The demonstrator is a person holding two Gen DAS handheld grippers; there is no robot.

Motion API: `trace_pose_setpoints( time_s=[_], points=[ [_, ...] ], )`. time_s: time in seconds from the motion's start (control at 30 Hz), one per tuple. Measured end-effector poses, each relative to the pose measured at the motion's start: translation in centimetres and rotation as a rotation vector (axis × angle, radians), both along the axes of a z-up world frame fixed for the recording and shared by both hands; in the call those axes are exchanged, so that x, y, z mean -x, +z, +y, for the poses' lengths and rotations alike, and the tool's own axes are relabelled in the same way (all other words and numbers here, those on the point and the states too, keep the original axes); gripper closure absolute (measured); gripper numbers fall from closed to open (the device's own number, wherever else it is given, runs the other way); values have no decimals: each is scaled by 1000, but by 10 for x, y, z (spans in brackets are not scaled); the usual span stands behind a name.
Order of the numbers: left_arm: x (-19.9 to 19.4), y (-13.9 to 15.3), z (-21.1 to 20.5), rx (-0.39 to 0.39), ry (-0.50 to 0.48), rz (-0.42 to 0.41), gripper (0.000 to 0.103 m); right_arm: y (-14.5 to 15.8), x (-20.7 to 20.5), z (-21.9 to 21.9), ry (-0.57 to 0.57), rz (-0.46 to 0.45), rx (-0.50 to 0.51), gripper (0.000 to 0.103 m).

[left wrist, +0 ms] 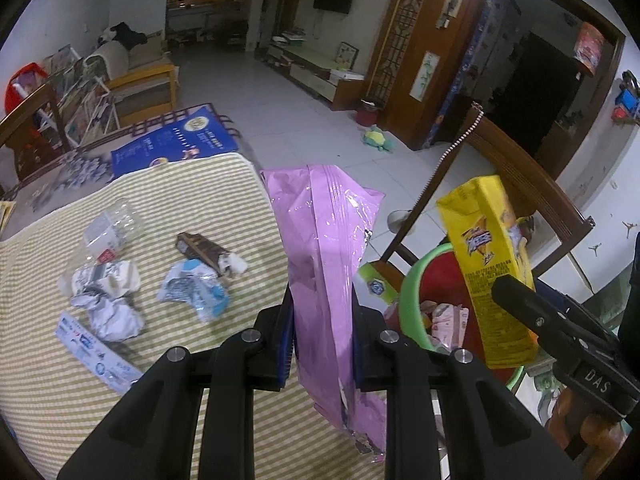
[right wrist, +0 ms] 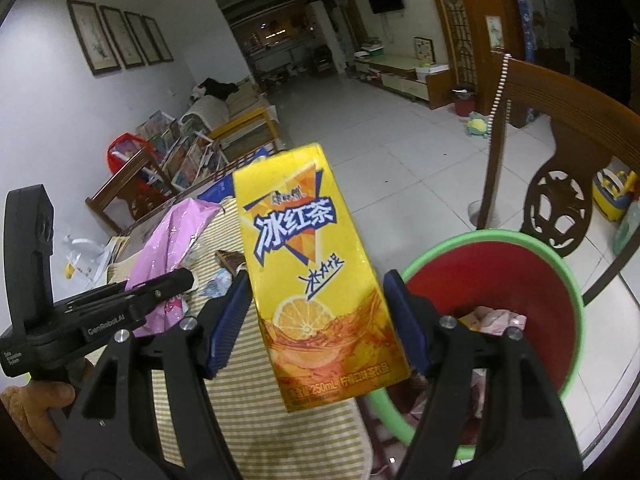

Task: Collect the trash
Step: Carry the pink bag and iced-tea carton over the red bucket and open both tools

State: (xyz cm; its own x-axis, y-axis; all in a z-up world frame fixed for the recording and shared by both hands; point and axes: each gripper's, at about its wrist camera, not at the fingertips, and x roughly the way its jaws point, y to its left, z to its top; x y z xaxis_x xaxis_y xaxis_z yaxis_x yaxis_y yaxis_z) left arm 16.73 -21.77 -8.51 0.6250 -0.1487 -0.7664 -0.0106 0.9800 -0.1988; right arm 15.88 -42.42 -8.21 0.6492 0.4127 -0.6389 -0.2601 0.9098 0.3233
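The left gripper (left wrist: 322, 312) is closed on a pink bag (left wrist: 324, 256), which stands upright between its fingers above the striped cloth (left wrist: 224, 184). The right gripper (right wrist: 316, 316) holds a yellow drink carton (right wrist: 312, 264), tilted, its lower edge over the near rim of the basin (right wrist: 568, 276) just right of the tongs; pink wrappers (right wrist: 496, 316) lie inside. Left of the left gripper, on the cloth, lie crumpled paper (left wrist: 108, 300), a blue-white wrapper (left wrist: 192, 288), a brown carton (left wrist: 208, 254) and a clear bottle (left wrist: 108, 226).
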Motion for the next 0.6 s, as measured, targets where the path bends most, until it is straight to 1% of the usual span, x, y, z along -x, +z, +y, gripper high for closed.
trace_pose_setpoints(
  time_s=[0.03, 0.17, 0.23, 0.4, 0.6],
  points=[
    [-2, 0, -3, 1, -6, 1, 83, 0, 0, -5, -7, 1, -1, 41],
    [-10, -2, -22, 10, -33, 5, 83, -1, -2, -28, -44, 4, 2, 48],
    [-14, -3, -33, 13, -53, 7, 83, -2, -1, -38, -60, 6, 10, 56],
    [-24, -7, -60, 19, -104, 22, 83, -8, 0, -72, -132, 23, 2, 57],
    [-37, -20, -107, 38, -225, 69, 83, -13, 6, -114, -244, 38, -29, 57]
  ],
)
